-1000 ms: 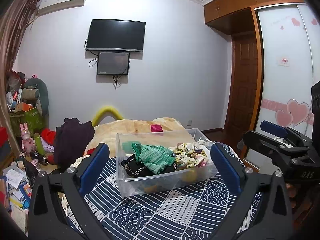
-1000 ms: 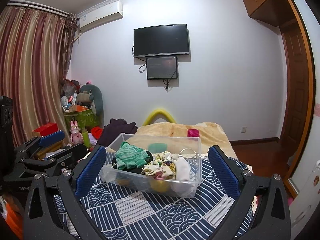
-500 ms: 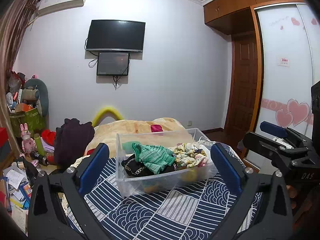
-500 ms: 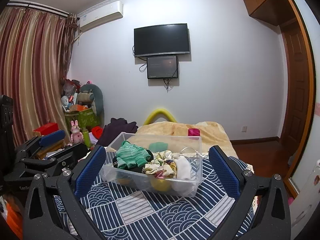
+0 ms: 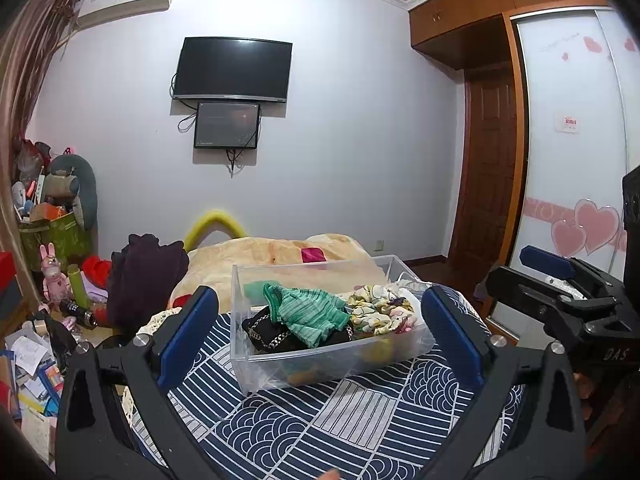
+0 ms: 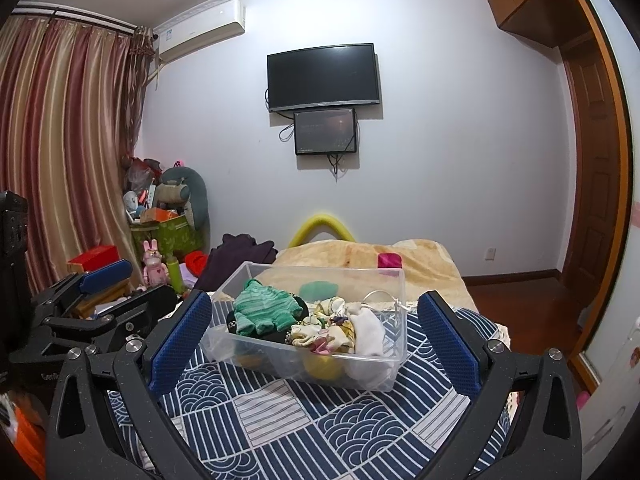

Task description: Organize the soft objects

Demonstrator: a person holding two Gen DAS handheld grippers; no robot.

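Note:
A clear plastic bin stands on a navy patterned bedspread. It holds soft items: a green knit garment, a black piece, a floral cloth. In the right wrist view the bin also shows a white sock and the green knit. My left gripper is open and empty, short of the bin. My right gripper is open and empty, also short of it.
A beige blanket with a pink item lies beyond the bin. A dark garment hangs at the bed's left side. Cluttered floor and toys are at left. Wardrobe and door are at right.

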